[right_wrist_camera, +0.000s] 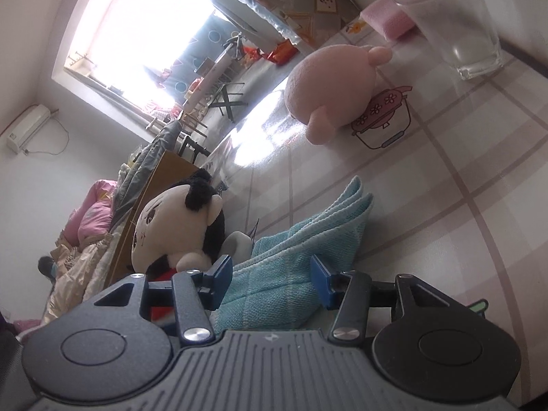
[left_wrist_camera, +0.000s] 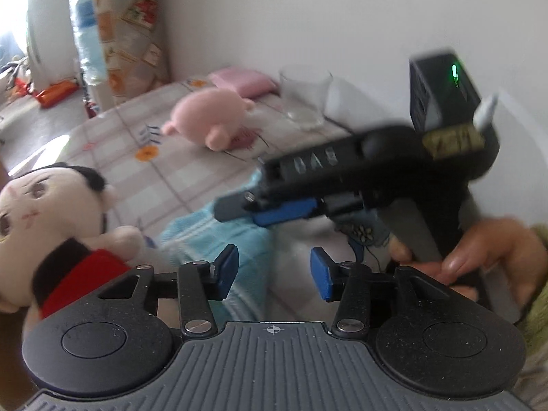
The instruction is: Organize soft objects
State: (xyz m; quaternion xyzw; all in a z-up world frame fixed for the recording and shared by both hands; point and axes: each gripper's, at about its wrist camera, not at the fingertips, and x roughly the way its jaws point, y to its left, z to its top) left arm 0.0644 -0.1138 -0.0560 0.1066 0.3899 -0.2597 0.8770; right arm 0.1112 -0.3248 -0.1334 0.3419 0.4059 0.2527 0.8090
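Both hand-held grippers, left [left_wrist_camera: 274, 269] and right [right_wrist_camera: 272, 282], stand spread around the blue towel [right_wrist_camera: 301, 239].

Surface: a table [right_wrist_camera: 445, 178] under a glossy checked cloth printed with cartoon pots and flowers (bright glare at its window end).
Far end: a pink sponge [right_wrist_camera: 387, 20] by the wall, an empty drinking glass [right_wrist_camera: 452, 24] just beside it.
Middle: a pink plush toy [right_wrist_camera: 328, 78] lying on the cloth.
Near side: a folded light-blue towel [right_wrist_camera: 301, 250].
Table edge: a plush doll [right_wrist_camera: 178, 226] with black hair and red clothing, next to the towel.
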